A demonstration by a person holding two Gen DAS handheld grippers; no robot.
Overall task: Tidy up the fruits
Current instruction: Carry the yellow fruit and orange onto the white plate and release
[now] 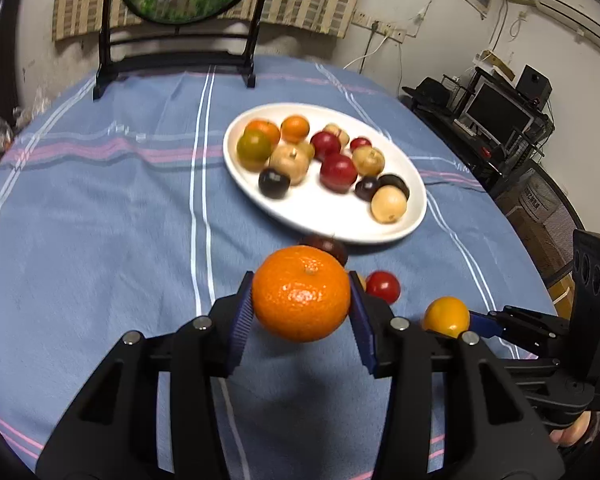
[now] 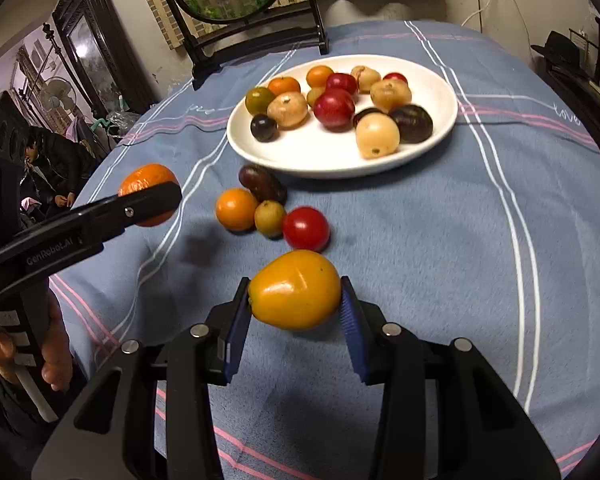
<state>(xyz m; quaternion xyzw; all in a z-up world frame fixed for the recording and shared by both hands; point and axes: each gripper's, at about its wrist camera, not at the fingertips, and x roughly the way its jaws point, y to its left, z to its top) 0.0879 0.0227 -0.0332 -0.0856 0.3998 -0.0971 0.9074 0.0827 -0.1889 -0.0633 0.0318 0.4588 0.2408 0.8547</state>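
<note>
My left gripper is shut on an orange mandarin and holds it above the blue tablecloth; it also shows in the right wrist view. My right gripper is shut on a yellow-orange oval fruit, seen at the right in the left wrist view. A white plate holds several fruits. Loose on the cloth before the plate lie a small orange, a dark plum, a green-brown fruit and a red tomato.
A black stand with a round goldfish panel stands at the table's far edge. The table edge curves away at right, with a desk and monitor beyond. A person sits at the left past the table.
</note>
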